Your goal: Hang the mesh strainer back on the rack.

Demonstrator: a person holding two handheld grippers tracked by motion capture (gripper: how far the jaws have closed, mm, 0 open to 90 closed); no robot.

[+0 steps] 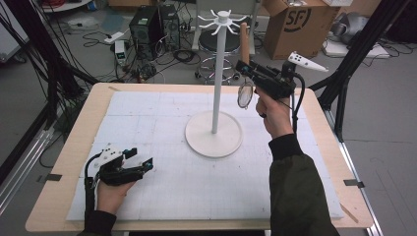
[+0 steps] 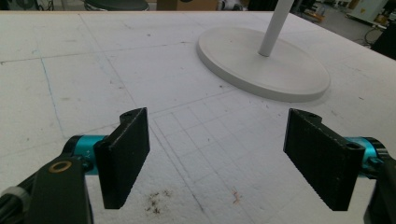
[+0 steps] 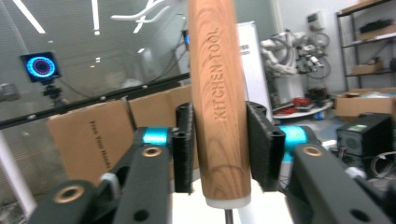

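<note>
My right gripper (image 1: 243, 65) has the kitchen tool (image 1: 244, 73) by its wooden handle (image 3: 217, 93); the jaws are narrowly set, both pads lying against the wood as far as I can see, handle upright between them, round head (image 1: 245, 95) hanging below. I judge the tool light and stiff; the smooth, rounded wood could twist or slide in flat pads, and the head looks thin enough to bend if knocked; mid-handle, where I am now, seems the sound place to hold. Just beside the tool stands the white rack (image 1: 216, 83); its hooks (image 1: 222, 20) spread close to the handle's top, so those prongs and the pole are what I could bump; its base (image 1: 214, 133) lies below on the foam mat (image 1: 162, 113). Well apart, near the table's front edge, my left gripper (image 1: 141, 158) rests wide open and empty. Beyond the table sits a cardboard box (image 1: 295, 24).
</note>
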